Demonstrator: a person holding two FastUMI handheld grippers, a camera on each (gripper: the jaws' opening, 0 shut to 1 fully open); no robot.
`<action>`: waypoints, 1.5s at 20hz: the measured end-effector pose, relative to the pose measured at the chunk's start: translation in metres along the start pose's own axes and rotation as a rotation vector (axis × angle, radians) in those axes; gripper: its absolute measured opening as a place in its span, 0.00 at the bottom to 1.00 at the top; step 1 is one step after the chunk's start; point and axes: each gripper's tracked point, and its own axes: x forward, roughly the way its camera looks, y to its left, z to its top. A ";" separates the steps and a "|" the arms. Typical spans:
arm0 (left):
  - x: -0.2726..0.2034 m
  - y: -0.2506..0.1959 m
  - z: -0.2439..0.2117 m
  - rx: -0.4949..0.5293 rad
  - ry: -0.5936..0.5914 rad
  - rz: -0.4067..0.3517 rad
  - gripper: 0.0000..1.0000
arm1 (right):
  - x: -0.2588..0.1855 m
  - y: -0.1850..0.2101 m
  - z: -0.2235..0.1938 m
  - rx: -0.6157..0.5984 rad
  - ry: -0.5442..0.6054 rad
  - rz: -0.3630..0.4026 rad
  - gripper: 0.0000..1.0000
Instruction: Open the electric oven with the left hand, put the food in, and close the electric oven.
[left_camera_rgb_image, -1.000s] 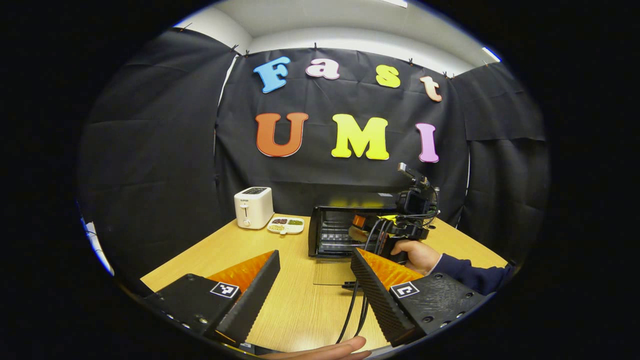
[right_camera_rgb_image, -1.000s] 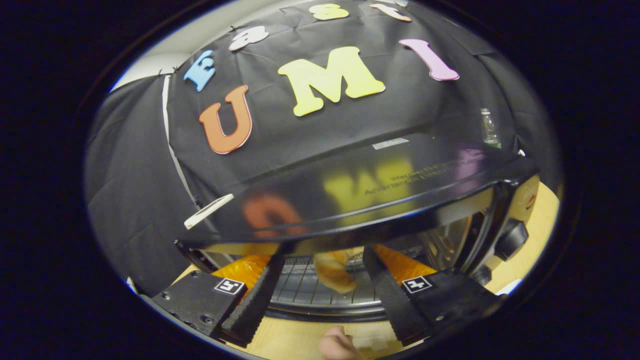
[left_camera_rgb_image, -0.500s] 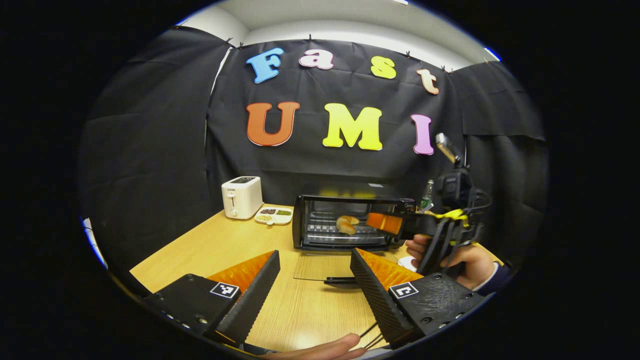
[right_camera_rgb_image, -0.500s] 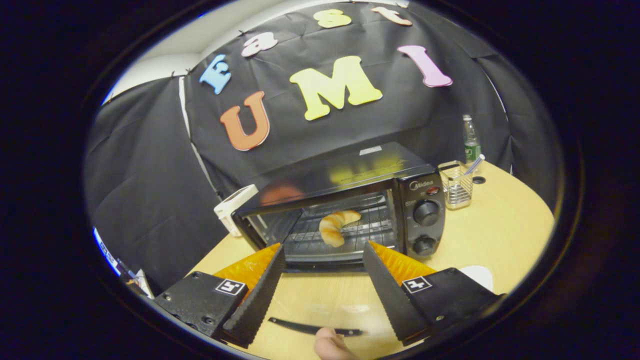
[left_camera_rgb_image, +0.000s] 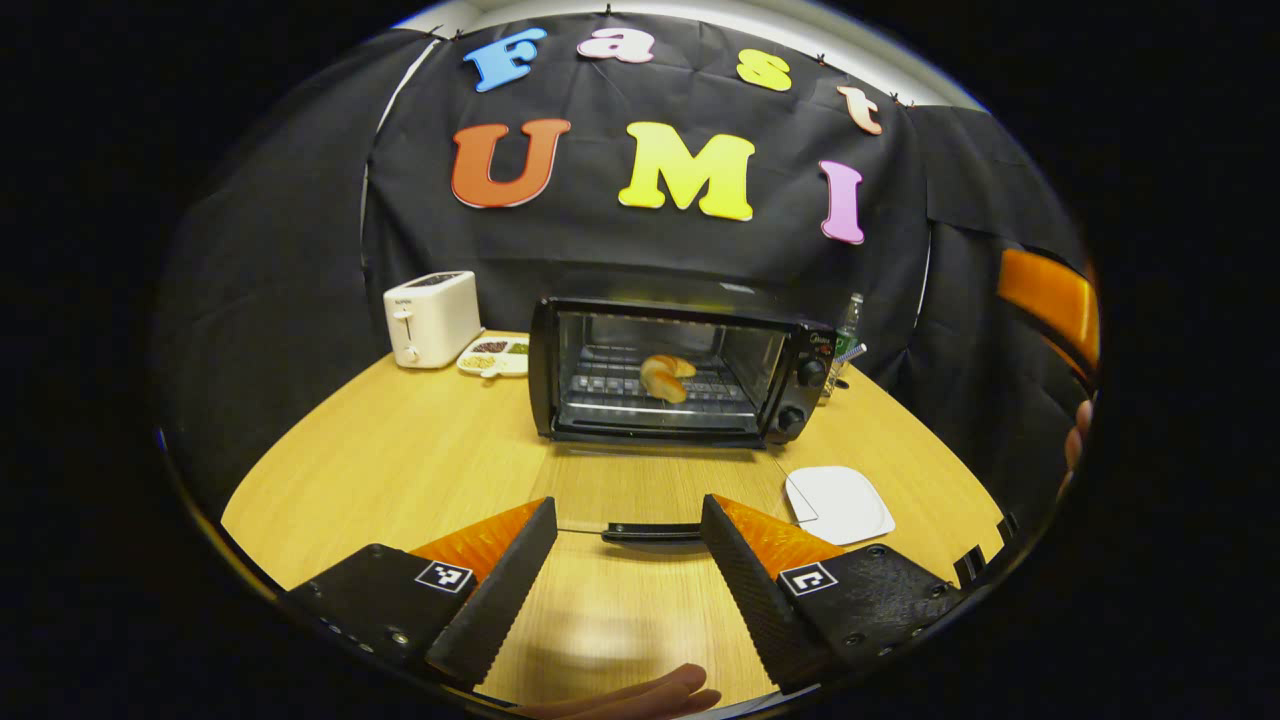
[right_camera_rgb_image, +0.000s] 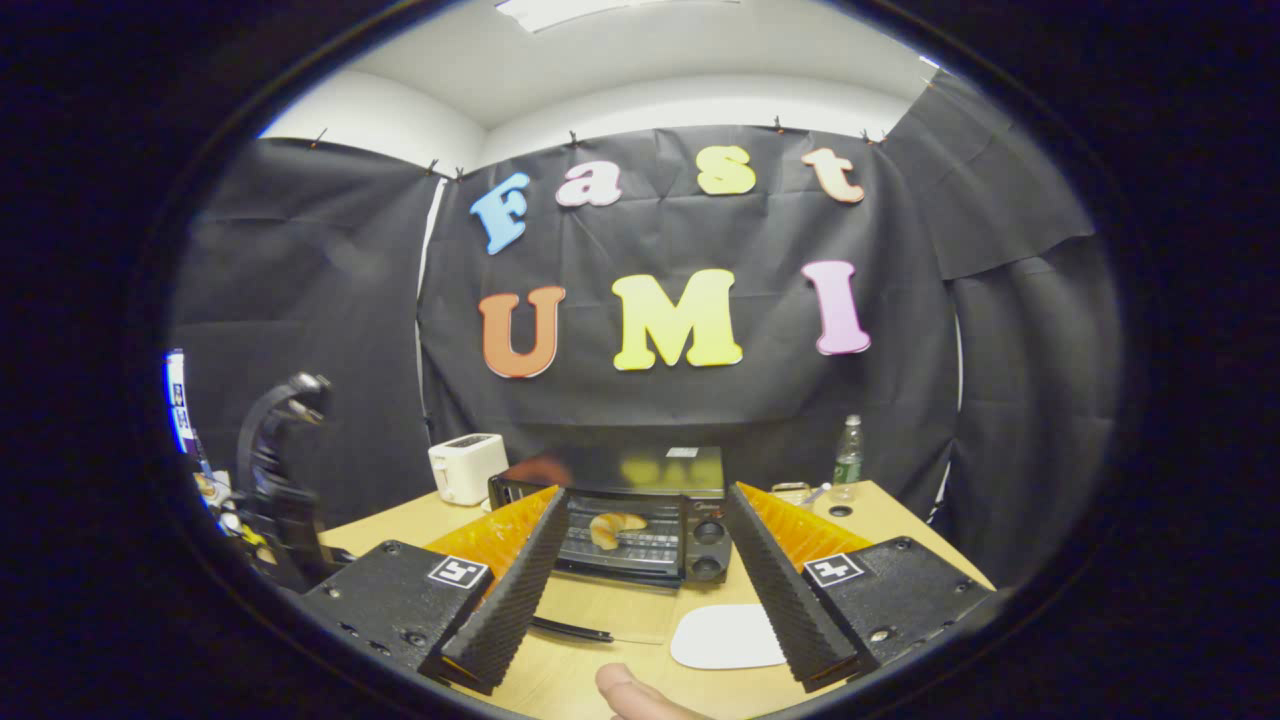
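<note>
Left gripper (left_camera_rgb_image: 628, 560): jaws wide apart, empty, held above the table (left_camera_rgb_image: 400, 470) in front of the oven (left_camera_rgb_image: 680, 370). Right gripper (right_camera_rgb_image: 645, 580): likewise spread, holding nothing. Oven: door (left_camera_rgb_image: 650, 535) folded down flat, handle toward the grippers. Bread (left_camera_rgb_image: 665, 377): a curved roll on the rack inside, long axis seemingly running left-right. White plate (left_camera_rgb_image: 838, 503) beside the door; toaster (left_camera_rgb_image: 432, 318) well left.

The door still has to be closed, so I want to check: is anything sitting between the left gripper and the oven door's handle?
Nothing visible does. The left gripper is open, and the door handle lies just beyond its fingertips, over bare table. The white plate sits off to the side.
</note>
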 end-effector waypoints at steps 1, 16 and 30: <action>0.007 -0.008 -0.008 0.003 0.025 -0.010 0.96 | -0.014 -0.007 0.008 0.001 -0.013 -0.004 0.96; 0.054 -0.048 -0.085 0.035 0.201 -0.004 0.96 | -0.121 -0.102 0.021 -0.053 -0.092 -0.115 0.96; 0.066 -0.042 -0.074 0.066 0.247 0.057 0.97 | -0.107 -0.115 -0.002 0.030 -0.053 -0.087 0.96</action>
